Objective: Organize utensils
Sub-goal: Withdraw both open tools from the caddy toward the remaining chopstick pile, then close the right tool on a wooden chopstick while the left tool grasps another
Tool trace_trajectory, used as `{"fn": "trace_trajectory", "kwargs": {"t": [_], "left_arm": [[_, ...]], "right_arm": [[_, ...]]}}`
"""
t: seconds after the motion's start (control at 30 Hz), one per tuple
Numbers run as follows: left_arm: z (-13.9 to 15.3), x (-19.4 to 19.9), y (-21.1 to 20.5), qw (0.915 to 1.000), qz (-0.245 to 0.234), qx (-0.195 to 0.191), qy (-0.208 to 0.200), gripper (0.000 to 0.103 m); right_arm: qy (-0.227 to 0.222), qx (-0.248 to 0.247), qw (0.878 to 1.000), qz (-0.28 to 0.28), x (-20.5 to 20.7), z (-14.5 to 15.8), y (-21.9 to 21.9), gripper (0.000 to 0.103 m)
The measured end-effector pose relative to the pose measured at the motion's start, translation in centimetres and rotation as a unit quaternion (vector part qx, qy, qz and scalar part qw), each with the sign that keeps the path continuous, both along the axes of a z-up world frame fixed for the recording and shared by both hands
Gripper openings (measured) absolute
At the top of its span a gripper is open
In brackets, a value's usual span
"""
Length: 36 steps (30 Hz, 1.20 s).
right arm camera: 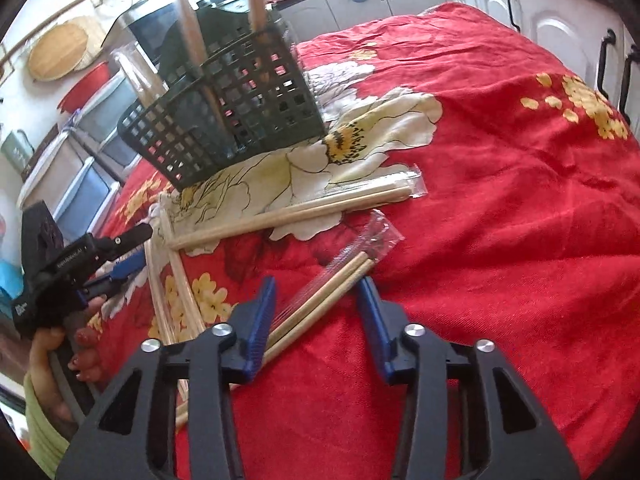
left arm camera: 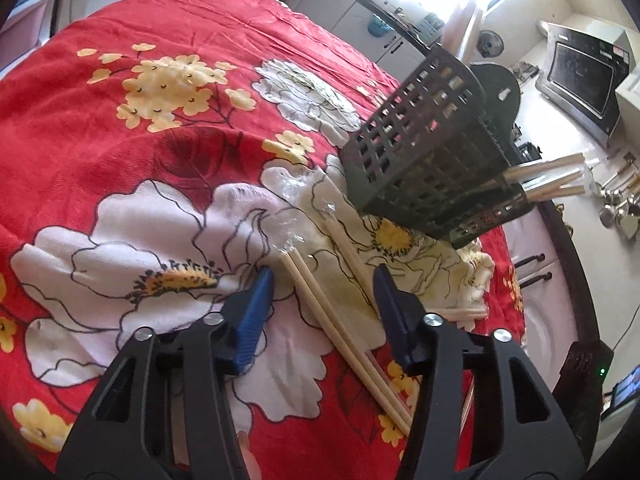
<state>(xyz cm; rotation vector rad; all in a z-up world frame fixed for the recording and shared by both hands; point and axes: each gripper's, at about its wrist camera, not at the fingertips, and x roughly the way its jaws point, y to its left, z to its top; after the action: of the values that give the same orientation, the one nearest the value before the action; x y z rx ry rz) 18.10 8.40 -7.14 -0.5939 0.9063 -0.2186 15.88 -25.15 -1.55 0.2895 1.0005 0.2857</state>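
Observation:
On the red floral cloth stands a dark green mesh basket with several wooden chopsticks leaning in it. My left gripper is low over the cloth and open. A pair of chopsticks in a clear wrapper lies between its blue pads, touching neither. In the right wrist view my right gripper is open around another wrapped pair of chopsticks; the pads stand close beside it without pressing. The basket is behind, and the left gripper shows at the left.
More chopsticks lie loose and crossed on the cloth in front of the basket, one wrapped pair further right. A person's hand holds the left gripper. White cabinets and a counter with a microwave surround the table.

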Motion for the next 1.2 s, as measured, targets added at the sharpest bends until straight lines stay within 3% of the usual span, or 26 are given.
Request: {"fn": "trace_trajectory", "kwargs": {"t": [0.33, 0.73, 1.2], "left_arm": [[-0.8, 0.9, 1.2, 0.9998, 0.015, 0.001, 0.009, 0.013], [-0.7, 0.2, 2.7, 0.9986, 0.021, -0.049, 0.001, 0.007], [7.8, -2.8, 1.4, 0.9936, -0.006, -0.034, -0.107, 0.004]], "right_arm": [[0.006, 0.025, 1.000, -0.016, 0.3, -0.2, -0.9, 0.021], [0.013, 0.097, 0.995, -0.008, 0.4, 0.2, -1.5, 0.013], [-0.081, 0.097, 0.989, 0.074, -0.4, 6.7, 2.1, 0.008]]}}
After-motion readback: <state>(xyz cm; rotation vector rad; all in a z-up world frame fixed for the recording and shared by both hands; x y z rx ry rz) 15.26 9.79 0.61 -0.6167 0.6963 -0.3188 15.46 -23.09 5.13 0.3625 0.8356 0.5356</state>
